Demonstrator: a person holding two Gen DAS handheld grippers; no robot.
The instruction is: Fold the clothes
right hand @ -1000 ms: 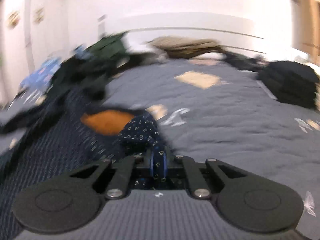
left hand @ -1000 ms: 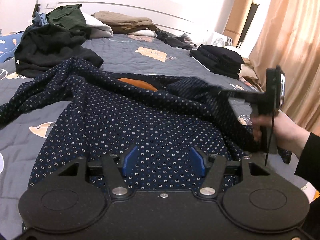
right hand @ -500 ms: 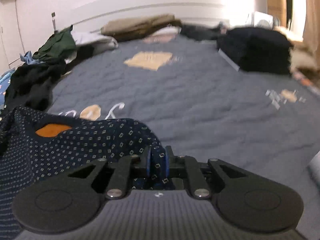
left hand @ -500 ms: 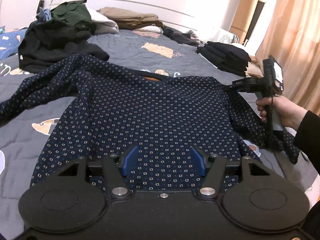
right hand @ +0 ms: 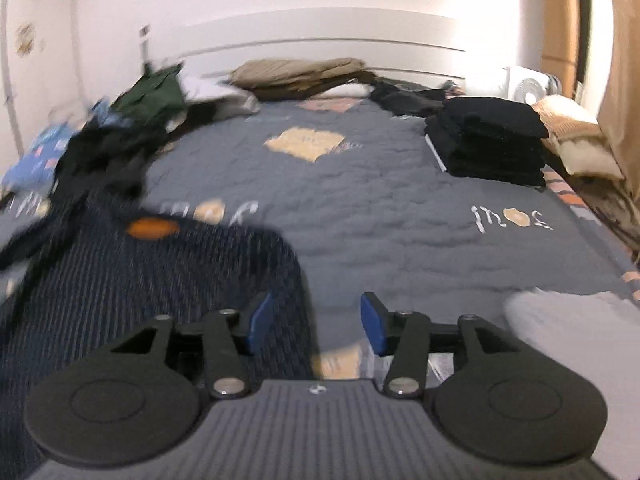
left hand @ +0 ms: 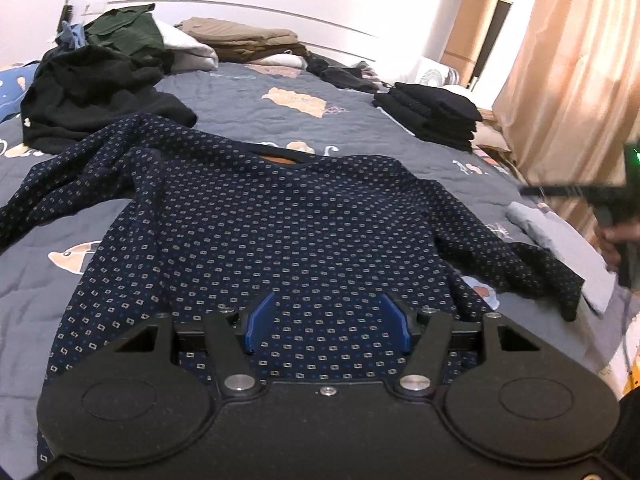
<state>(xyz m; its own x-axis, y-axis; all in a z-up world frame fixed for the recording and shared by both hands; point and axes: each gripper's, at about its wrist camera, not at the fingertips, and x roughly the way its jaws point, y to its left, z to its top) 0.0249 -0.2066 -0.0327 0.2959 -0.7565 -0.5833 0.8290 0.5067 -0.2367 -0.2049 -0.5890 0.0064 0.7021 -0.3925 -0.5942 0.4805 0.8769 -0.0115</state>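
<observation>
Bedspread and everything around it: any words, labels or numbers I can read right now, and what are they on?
"jour", upside down, its o an orange blob: bedspread, near the black folded stack.
Second white print by the patterned sweater collar: half hidden, blurred.
Sweater: pattern only, no text.

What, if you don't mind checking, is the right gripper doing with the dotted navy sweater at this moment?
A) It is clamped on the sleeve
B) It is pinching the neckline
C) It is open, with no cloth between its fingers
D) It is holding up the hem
C: in the right wrist view the right gripper has its blue fingers spread apart with only bedspread between them, while the navy sweater lies spread flat on the bed.
</observation>
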